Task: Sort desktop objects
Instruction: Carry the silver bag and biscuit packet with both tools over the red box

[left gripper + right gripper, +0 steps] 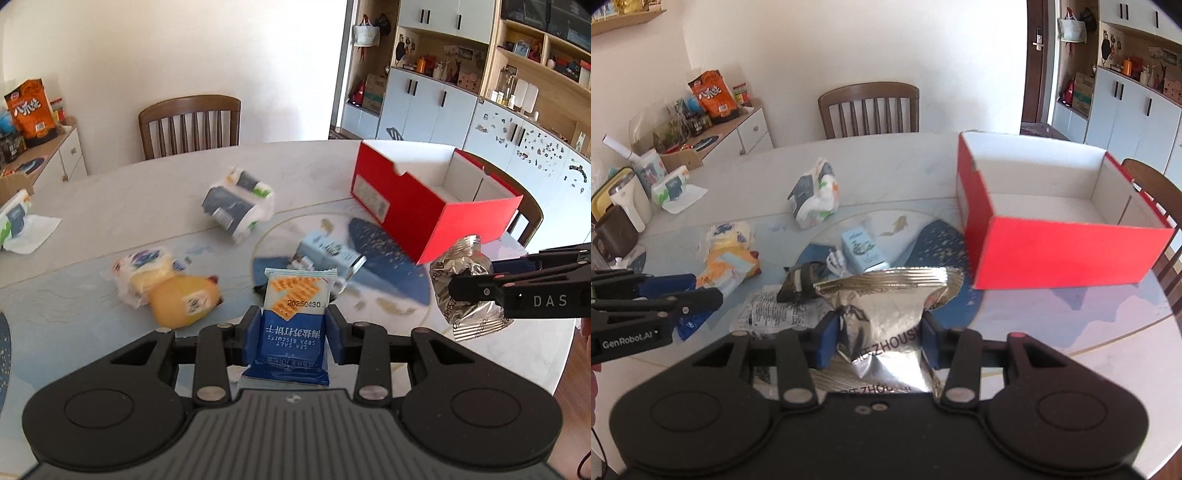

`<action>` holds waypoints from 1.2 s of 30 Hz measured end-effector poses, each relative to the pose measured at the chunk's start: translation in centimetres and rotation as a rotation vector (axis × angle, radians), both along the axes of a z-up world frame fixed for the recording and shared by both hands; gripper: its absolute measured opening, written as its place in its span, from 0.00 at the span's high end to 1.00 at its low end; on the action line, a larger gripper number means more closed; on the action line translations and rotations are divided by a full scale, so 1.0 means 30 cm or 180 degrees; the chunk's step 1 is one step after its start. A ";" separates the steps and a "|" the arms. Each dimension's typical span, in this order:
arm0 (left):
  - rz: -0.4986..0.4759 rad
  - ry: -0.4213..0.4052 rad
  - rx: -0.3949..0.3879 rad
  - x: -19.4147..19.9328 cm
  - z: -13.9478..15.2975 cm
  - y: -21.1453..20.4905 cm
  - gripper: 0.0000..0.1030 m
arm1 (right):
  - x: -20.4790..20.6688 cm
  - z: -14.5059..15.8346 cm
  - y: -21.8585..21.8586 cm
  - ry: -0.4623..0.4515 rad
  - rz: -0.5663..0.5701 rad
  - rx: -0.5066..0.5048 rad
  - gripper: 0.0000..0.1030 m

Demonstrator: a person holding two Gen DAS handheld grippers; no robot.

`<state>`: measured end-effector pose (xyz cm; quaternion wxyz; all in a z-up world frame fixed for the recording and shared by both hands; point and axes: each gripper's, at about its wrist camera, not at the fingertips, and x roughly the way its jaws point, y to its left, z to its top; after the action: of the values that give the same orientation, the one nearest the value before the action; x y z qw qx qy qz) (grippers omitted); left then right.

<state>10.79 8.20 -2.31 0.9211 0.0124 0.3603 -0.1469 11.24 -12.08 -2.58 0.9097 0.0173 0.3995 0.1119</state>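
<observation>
While jaws clamp one biscuit packet [295, 314], one foil pouch [886, 314]: one red box [1060, 254]

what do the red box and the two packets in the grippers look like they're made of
Red box: looks like cardboard, matte red outside, plain white inside, with folded flat walls.
Silver packet in the right gripper: probably metallised foil film, shiny, sharply creased, crimped top seam.
Biscuit packet in the left gripper: likely thin printed plastic film, slightly glossy, with a serrated sealed edge.
</observation>
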 end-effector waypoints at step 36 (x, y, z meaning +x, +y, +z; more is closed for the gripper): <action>-0.0248 -0.0219 0.0045 0.335 0.175 -0.751 0.66 | 0.333 0.110 -0.605 -0.0145 -0.0053 0.0029 0.56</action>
<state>20.85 -14.33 2.95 0.9264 0.0379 0.3287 -0.1796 21.21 -30.23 0.71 0.9194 0.0221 0.3779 0.1065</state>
